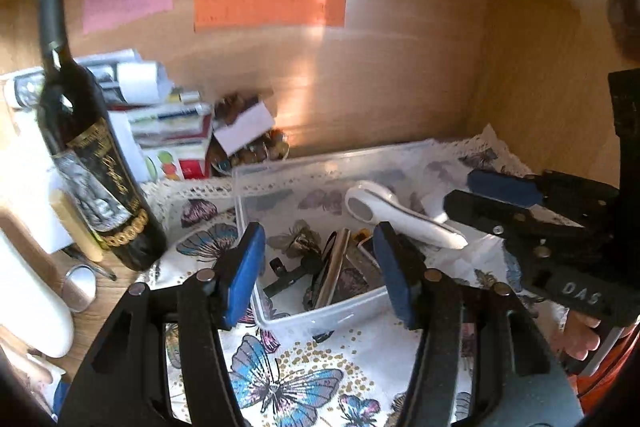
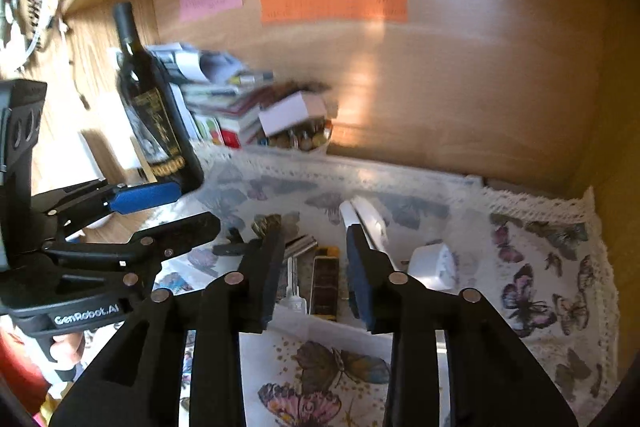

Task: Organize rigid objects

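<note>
A clear plastic box (image 1: 320, 321) sits on a butterfly-print cloth (image 1: 280, 379). Inside lie a white handle-shaped device (image 1: 400, 213), a dark lighter-like bar (image 2: 325, 287), a metal piece (image 1: 334, 273) and a black clip (image 1: 286, 277). A white plug adapter (image 2: 434, 265) also lies in it. My left gripper (image 1: 320, 275) is open over the box's near edge and empty. My right gripper (image 2: 314, 279) is open above the box, empty; it also shows in the left wrist view (image 1: 486, 193).
A dark wine bottle (image 1: 94, 171) stands at the left. Stacked boxes and papers (image 1: 168, 131) lie against the wooden back wall, with a bag of nuts (image 1: 256, 143). Coloured paper notes (image 1: 270, 5) stick on the wall. A small mirror (image 1: 80, 287) lies on the desk.
</note>
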### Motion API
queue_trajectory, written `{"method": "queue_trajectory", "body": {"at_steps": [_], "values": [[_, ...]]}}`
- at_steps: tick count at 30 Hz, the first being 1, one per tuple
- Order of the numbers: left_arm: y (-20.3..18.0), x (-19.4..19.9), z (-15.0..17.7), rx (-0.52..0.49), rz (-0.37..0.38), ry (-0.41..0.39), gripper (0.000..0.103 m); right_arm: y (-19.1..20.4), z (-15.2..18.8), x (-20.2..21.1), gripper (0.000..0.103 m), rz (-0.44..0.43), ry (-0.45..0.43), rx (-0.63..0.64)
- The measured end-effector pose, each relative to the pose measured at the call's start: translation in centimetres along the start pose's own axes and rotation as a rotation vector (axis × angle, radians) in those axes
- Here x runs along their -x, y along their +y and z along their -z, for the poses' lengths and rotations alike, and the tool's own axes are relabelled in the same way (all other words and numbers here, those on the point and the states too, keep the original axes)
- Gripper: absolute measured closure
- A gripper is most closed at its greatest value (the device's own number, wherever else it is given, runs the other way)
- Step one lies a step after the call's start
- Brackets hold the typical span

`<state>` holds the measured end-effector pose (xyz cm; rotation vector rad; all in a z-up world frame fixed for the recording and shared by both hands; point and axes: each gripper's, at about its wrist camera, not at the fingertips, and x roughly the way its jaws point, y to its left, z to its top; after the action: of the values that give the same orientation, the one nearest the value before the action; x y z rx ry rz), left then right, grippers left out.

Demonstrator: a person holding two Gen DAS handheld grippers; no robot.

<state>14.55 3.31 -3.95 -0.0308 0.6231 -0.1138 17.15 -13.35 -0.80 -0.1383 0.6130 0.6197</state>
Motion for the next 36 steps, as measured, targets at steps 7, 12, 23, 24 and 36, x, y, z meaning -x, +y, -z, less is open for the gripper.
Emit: {"method": "queue_trajectory", "body": {"at_steps": [7,12,23,24,36], "values": [[-1.3,5.0,0.4,-0.004,-0.003,-0.147,0.035,0.2,0.9,5.7,0.051,0.005,-0.149,-0.013],[-2.4,8.1,1.2,-0.019,-0.009,-0.232,0.031,1.2,1.9,8.4,0.035,0.03,-0.216,-0.007],[-3.3,12.2,3.2,-0.009,-0.037,-0.352,0.014,2.5,3.5,11.7,0.02,0.06,-0.283,-0.016],[-3.4,12.3,3.3,-0.008,-0.04,-0.355,0.014,2.6,3.5,11.8,0.02,0.06,-0.287,-0.018],[-3.6,13.4,3.9,-0.013,-0.057,-0.391,0.011,2.9,4.1,12.9,0.016,0.071,-0.319,-0.02]]}}
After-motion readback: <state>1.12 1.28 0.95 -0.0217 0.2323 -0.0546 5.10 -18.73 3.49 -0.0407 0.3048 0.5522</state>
